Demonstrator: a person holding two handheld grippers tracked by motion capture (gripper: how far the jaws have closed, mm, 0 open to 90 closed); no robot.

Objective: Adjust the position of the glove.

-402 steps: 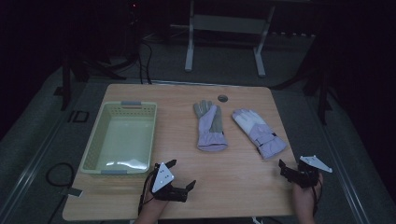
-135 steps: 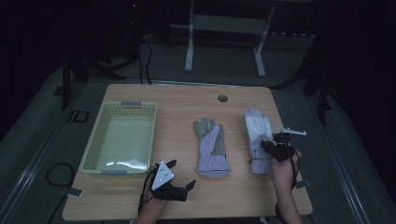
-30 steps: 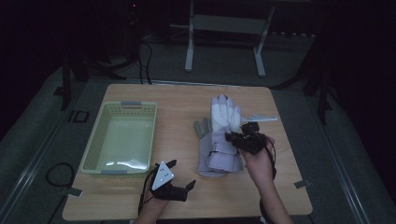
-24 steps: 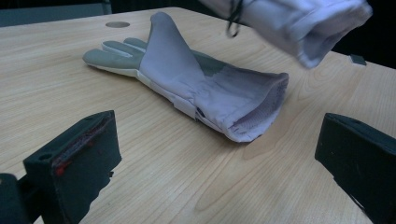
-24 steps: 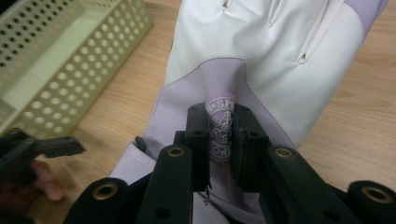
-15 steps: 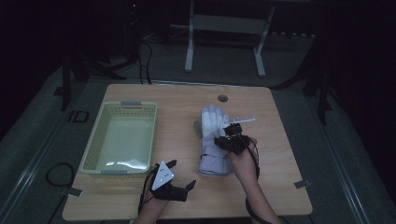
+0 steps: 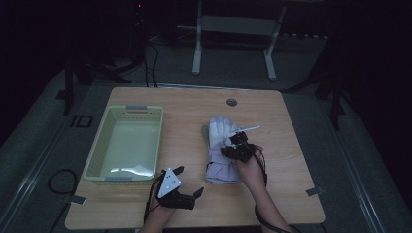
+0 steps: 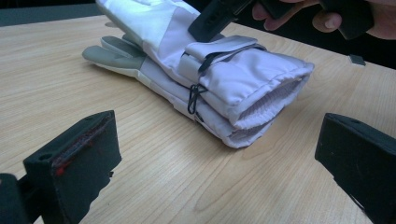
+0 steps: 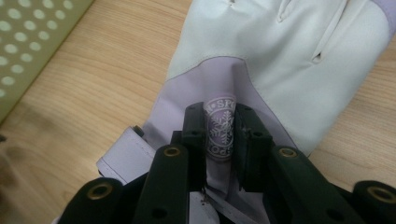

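Observation:
Two white and lilac winter gloves lie stacked in the middle of the wooden table [image 7: 291, 145]. The upper glove [image 7: 220, 130] [image 8: 154, 23] [image 9: 289, 51] rests on the lower glove [image 7: 206, 134] [image 8: 116, 51], cuffs toward the person. My right gripper [image 7: 234, 148] [image 9: 219, 130] is shut on the upper glove, pinching the snowflake patch near its cuff. My left gripper [image 7: 188, 181] [image 8: 215, 158] stands open near the table's front edge, aimed at the cuffs, nothing between its jaws.
A pale green basket [image 7: 159, 141] [image 9: 28, 42] sits empty on the table's left half. A round cable hole [image 7: 231, 102] is near the far edge. A metal stand [image 7: 233, 43] rises beyond the table on the floor.
My right gripper has carried the white glove leftward and toward the person, setting it down on top of the other glove. The left gripper has stayed put.

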